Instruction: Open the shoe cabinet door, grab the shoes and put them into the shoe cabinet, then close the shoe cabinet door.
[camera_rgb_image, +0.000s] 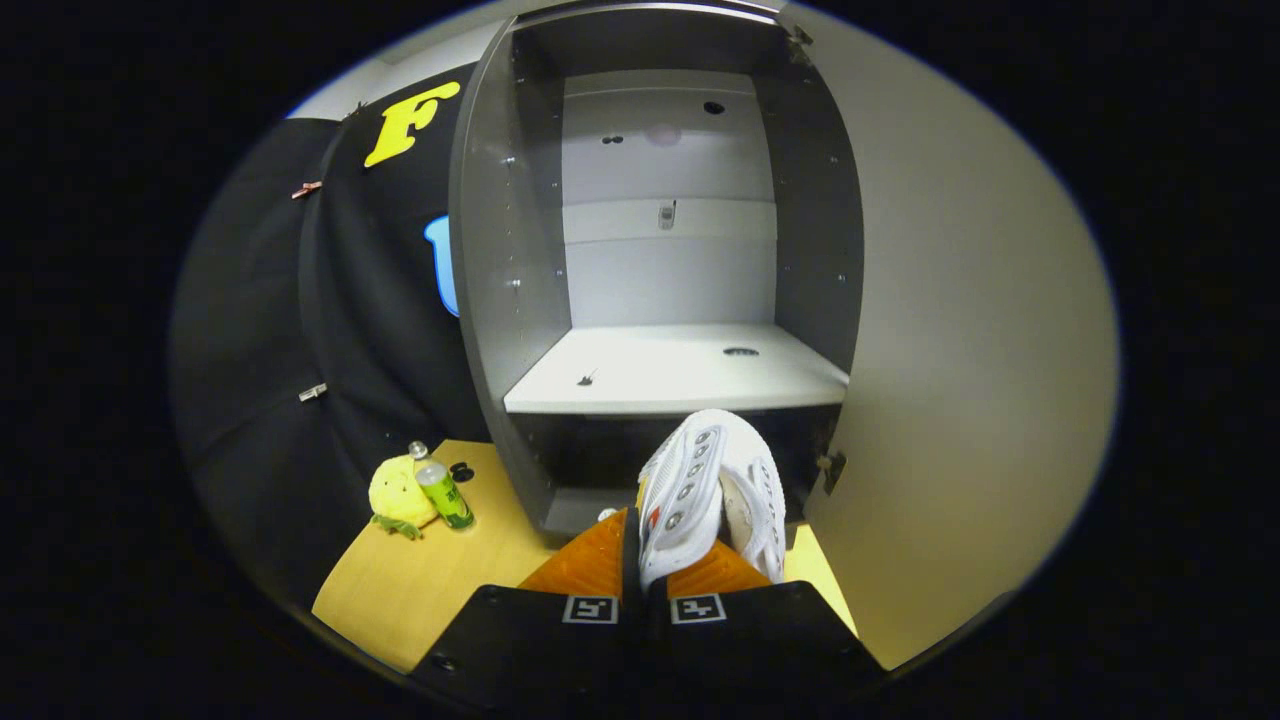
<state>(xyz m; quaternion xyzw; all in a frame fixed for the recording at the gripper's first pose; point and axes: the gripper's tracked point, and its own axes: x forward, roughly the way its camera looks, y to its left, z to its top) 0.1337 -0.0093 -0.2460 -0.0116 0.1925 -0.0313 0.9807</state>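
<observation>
Wooden tabletop (420, 590) underneath, black cloth wall to the left. Your gripper (645, 565) is clamped on a white shoe (685, 495) — both fingers press its side, with a second white shoe (760, 510) just beside it on the right. You hold the pair up right in front of the shoe cabinet (500, 250). Door (960, 380) is swung wide open to the right. Pale shelf (670, 375) inside sits just beyond the shoes — dark lower compartment behind them. Yellow plush toy (395, 492) and green bottle (443, 492) sit touching, left of the cabinet.
</observation>
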